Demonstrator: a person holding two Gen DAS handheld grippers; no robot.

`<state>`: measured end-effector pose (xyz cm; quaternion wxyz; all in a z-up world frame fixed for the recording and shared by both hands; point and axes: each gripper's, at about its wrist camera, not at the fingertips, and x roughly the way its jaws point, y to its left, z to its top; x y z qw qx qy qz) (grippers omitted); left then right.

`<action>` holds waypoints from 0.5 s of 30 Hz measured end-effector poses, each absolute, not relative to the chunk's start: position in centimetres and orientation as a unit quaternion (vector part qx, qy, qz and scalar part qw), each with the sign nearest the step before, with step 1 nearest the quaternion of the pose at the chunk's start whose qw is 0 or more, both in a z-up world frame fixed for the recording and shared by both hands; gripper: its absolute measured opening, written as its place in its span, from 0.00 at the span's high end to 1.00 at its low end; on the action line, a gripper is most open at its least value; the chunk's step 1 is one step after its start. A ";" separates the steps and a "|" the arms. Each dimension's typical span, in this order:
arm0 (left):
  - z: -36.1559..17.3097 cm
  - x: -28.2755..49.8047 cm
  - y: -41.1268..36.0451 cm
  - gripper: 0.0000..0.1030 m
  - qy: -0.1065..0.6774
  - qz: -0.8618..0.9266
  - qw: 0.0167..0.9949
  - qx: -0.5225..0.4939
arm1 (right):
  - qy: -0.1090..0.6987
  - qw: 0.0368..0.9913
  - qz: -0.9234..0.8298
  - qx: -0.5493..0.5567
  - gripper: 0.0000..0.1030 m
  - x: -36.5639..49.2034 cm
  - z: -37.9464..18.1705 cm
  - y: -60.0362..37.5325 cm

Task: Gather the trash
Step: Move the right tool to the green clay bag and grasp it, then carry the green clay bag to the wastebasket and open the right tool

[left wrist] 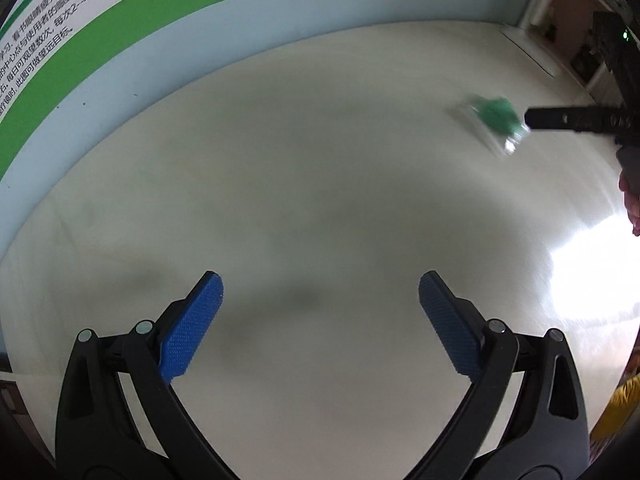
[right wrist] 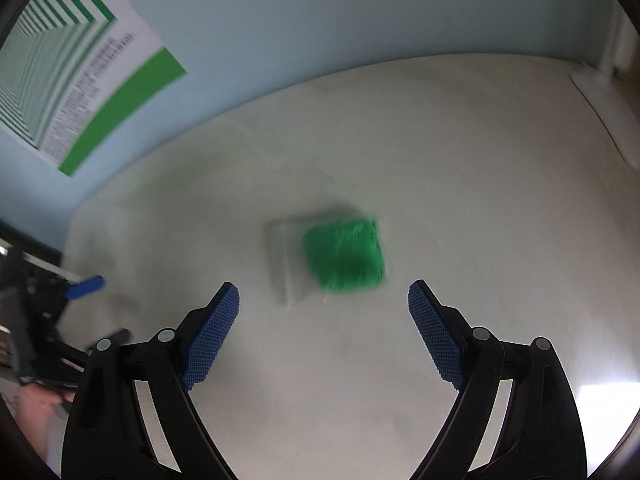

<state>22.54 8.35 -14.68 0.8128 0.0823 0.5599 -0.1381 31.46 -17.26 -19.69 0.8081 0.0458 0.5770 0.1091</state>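
Small clear plastic packet with green contents (right wrist: 332, 256), blurred, lies flat on the pale worktop (right wrist: 480, 200), just ahead of the right gripper (right wrist: 324, 300), between its spread, empty jaws. Likely light, crinkly, slippery; pinch the green bulge. Long axis unclear. Left gripper (left wrist: 320, 292) spread too, packet far off right.

Ahead of your right gripper (right wrist: 324, 308), fingers spread wide, bare tabletop (right wrist: 460, 184) lies open up to the green packet (right wrist: 340, 256) just beyond the fingertips. Past it, the wall (right wrist: 320, 12) closes the far side. Outside your left finger sits the left gripper (left wrist: 320, 300), itself over clear tabletop.
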 end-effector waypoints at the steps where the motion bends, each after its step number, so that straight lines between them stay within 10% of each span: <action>1: -14.8 23.0 8.6 0.07 0.560 -0.137 0.813 0.079 | 0.577 0.809 0.107 0.036 0.16 31.9 -20.0 -17.0; 15: -15.7 24.0 8.9 0.07 0.562 -0.126 0.815 0.064 | 0.573 0.806 0.114 -0.093 0.51 31.1 -21.4 -14.4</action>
